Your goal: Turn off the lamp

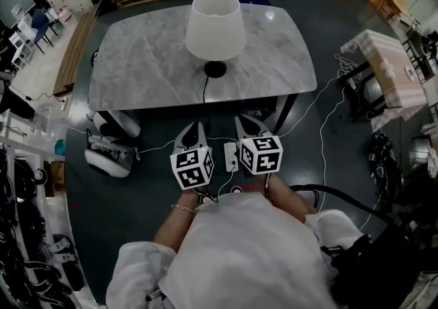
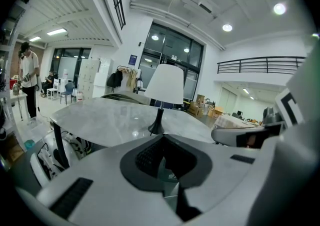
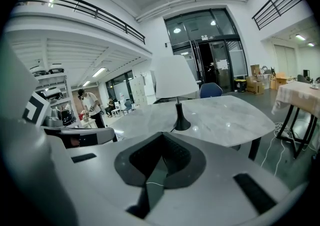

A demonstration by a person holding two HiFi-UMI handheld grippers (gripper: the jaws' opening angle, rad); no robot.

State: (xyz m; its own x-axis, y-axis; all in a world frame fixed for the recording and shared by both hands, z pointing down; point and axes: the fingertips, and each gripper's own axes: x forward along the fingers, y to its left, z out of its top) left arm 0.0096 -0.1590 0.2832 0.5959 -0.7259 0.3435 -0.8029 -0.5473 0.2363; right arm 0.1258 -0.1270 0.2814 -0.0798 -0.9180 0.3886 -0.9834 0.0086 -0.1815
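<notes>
L gripper (image 1: 192, 131) & R gripper (image 1: 247, 126) both shut, empty; I'd follow lamp (image 1: 215, 26) cord (image 1: 204, 90) to its switch, prob inline, slowly.

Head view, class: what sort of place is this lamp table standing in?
Probably a workshop or lab hall, not a home: cables trail over the dark floor round the table with the lamp, and a mezzanine railing and tall glass doors show behind.
</notes>
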